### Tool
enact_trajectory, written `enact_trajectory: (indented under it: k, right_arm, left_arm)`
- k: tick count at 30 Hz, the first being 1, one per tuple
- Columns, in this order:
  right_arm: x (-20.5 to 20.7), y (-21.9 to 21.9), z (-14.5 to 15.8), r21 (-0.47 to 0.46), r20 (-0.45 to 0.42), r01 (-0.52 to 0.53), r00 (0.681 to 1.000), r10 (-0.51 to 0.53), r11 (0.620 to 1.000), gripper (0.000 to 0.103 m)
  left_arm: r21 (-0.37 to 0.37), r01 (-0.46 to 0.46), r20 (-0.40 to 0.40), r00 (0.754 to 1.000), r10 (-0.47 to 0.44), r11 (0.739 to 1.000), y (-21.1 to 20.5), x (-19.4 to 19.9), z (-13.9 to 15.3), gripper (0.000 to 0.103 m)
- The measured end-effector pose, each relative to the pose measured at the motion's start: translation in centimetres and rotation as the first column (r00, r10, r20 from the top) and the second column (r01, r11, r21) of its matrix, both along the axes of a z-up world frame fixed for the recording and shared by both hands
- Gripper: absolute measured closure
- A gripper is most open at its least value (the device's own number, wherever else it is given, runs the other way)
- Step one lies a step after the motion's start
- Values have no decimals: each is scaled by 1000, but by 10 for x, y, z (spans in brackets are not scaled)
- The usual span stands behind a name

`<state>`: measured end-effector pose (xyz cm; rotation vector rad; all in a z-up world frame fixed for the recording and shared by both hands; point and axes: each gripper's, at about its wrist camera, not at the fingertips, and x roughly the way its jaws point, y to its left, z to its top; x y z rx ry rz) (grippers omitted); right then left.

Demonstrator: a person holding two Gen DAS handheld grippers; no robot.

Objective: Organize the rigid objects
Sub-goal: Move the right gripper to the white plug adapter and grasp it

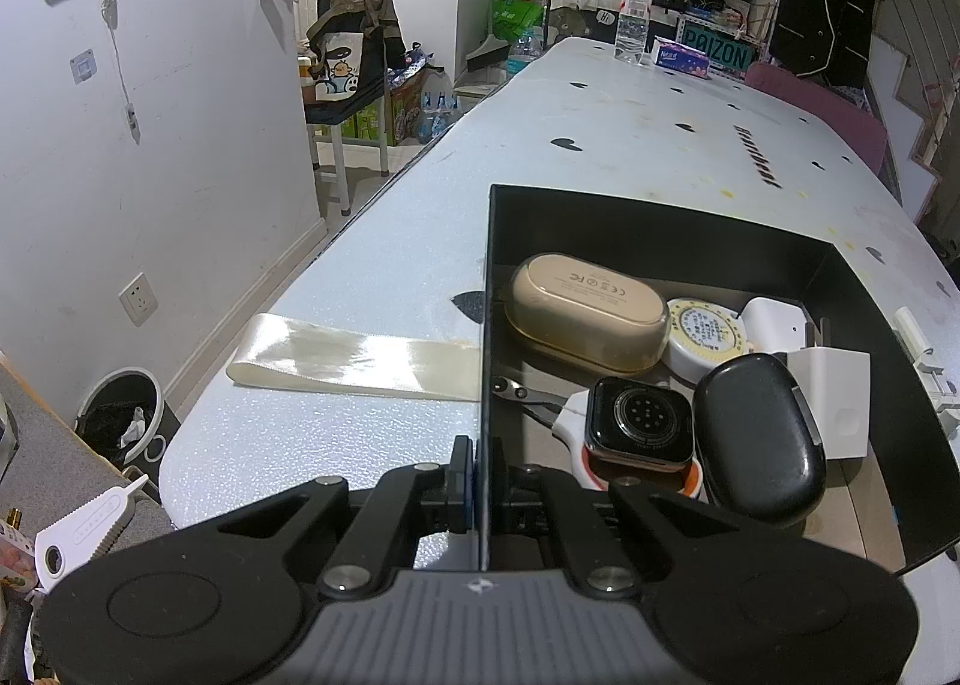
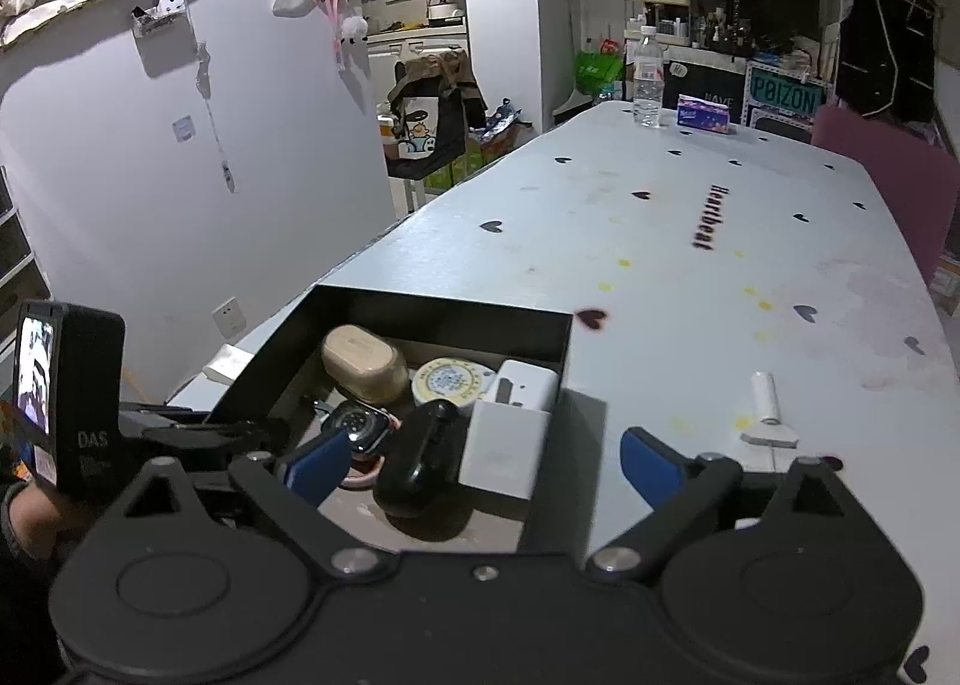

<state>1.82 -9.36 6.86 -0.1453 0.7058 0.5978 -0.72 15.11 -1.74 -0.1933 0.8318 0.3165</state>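
1. Black box (image 1: 600, 217) sits on the white table (image 1: 630, 115), at its near end; every item below is placed from this box.
2. Inside it lie a beige case (image 1: 585, 310), a round tape measure (image 1: 708, 334), a smartwatch (image 1: 639, 424), a black case (image 1: 759, 439) and white chargers (image 1: 834, 403).
3. Left gripper (image 1: 480, 487) is clamped on the box's left wall.
4. Right gripper (image 2: 486, 463) hovers over the box's right wall, jaws spread wide, holding nothing.
5. A small white plug (image 2: 765, 403) lies on the table right of the box; a cream ribbon (image 1: 360, 358) lies left of it.
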Motion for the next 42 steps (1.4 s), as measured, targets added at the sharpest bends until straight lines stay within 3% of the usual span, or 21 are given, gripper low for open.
enact_trajectory:
  k: [11,16,22,25,29,37,39,41,42]
  right_arm:
    - [11,-25,-6,-5,49,50,998,-50,999,5]
    - [36,-54,-19,-15,77,152,986,-150,988,5]
    - [82,-103,-46,21,0,339,941,-339,940,7]
    - [98,-115,-59,9,-52,386,921,-385,922,8]
    - [113,-119,-71,5,-98,403,911,-400,915,13]
    - [125,-92,-82,-58,-51,342,937,-345,938,17]
    - [129,-89,-86,-77,-54,345,935,-350,935,26]
    - [132,-88,-94,-102,-91,345,931,-354,933,55]
    - [129,-88,-94,-107,-68,351,931,-359,930,56]
  left_arm:
    - [3,0,-1,1000,0,1000,0,0,0,100]
    - [2,0,-1,1000,0,1000,0,0,0,100]
    - [2,0,0,1000,0,1000,0,0,0,100]
    - [0,0,0,1000,0,1000,0,0,0,100]
    - [0,0,0,1000,0,1000,0,0,0,100]
    - [0,0,0,1000,0,1000,0,0,0,100]
    - [0,0,0,1000,0,1000,0,0,0,100]
    - [0,0,0,1000,0,1000,0,0,0,100]
    - [0,0,0,1000,0,1000,0,0,0,100]
